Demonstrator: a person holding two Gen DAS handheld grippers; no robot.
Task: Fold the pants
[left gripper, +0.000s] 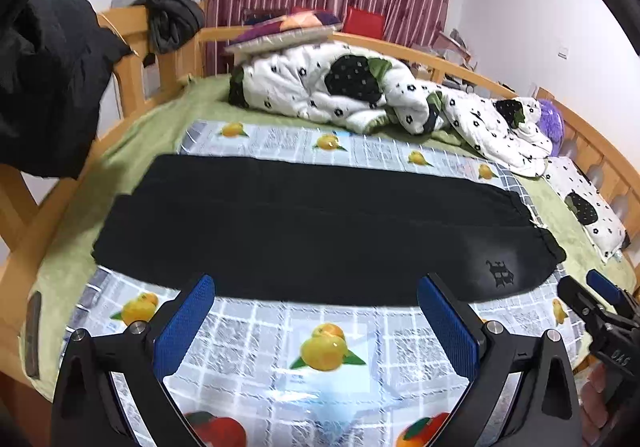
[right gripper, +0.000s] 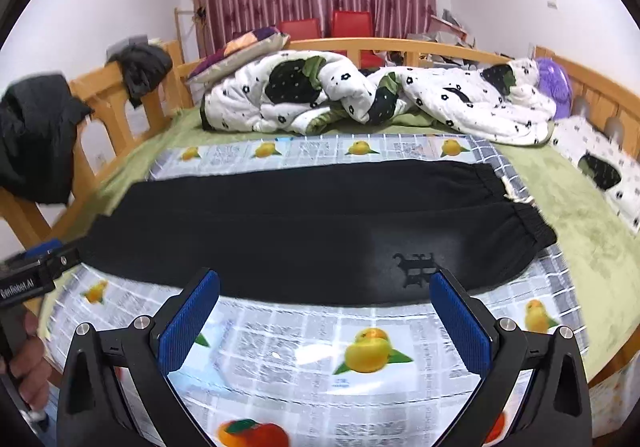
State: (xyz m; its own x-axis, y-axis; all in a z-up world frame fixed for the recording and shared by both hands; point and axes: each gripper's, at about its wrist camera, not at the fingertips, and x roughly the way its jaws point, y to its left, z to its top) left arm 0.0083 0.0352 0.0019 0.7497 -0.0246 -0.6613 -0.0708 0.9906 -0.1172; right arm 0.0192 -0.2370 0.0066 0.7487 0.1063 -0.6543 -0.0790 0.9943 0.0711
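Black pants (left gripper: 304,231) lie flat across a fruit-print plastic sheet (left gripper: 332,351) on the bed, legs side by side, elastic waistband at the right end, a small logo near it. They also show in the right wrist view (right gripper: 312,231). My left gripper (left gripper: 316,323) is open and empty, hovering just short of the pants' near edge toward the left half. My right gripper (right gripper: 324,323) is open and empty, near the same edge by the logo (right gripper: 414,267). The right gripper shows in the left wrist view (left gripper: 592,295); the left gripper shows in the right wrist view (right gripper: 40,263).
A white flowered quilt (left gripper: 360,87) is bunched along the far side of the bed. A pillow (left gripper: 588,203) and a purple plush (left gripper: 550,119) lie at the right. Dark clothes (left gripper: 44,79) hang on the wooden bed rail (left gripper: 128,71) at the left. The bed has a green cover (left gripper: 136,143).
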